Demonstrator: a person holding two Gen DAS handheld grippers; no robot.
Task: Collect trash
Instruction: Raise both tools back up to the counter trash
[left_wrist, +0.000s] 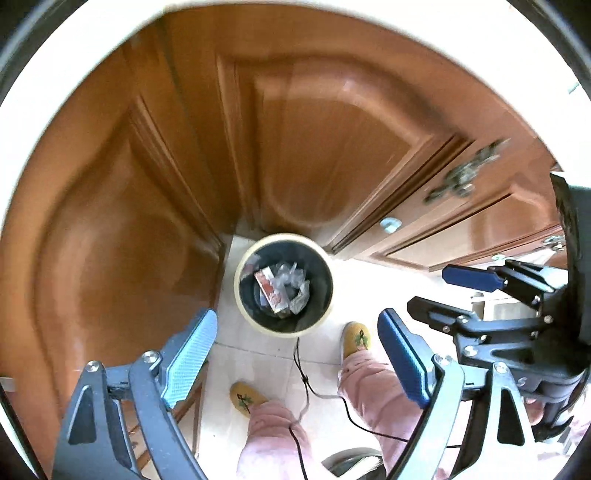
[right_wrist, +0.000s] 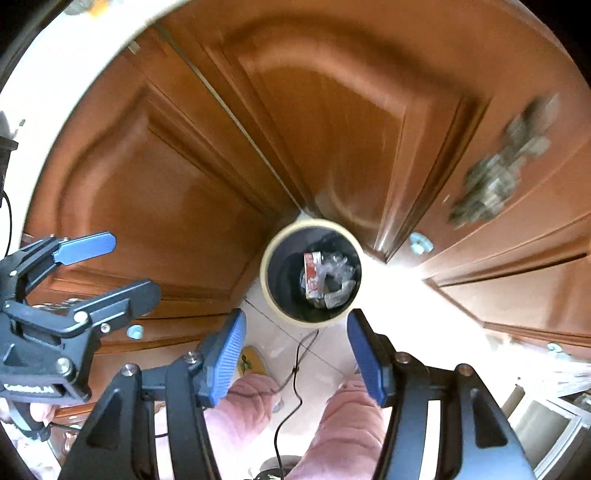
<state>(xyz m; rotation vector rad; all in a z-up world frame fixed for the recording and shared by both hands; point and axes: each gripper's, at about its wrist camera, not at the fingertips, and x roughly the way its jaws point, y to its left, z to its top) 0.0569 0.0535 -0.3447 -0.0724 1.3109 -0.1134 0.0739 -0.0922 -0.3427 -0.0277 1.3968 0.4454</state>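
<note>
A round trash bin (left_wrist: 246, 306) with a cream rim and dark inside stands on the tiled floor below both grippers; it also shows in the right wrist view (right_wrist: 266, 284). Inside lie a red-and-white packet (left_wrist: 270, 290) and crumpled clear plastic (left_wrist: 291, 277), seen too in the right wrist view (right_wrist: 312, 275) (right_wrist: 338, 269). My left gripper (left_wrist: 297, 354) is open and empty, high above the bin. My right gripper (right_wrist: 295, 349) is open and empty, also above the bin. Each gripper appears in the other's view, the right one (left_wrist: 439, 291) and the left one (right_wrist: 122, 266).
Brown wooden cabinet doors (left_wrist: 155, 206) stand behind and beside the bin. Drawers with metal handles (left_wrist: 465, 173) are at the right. The person's pink trousers (left_wrist: 373, 387) and yellow slippers (left_wrist: 356, 338) are below, with a black cable (left_wrist: 306, 384) hanging between them.
</note>
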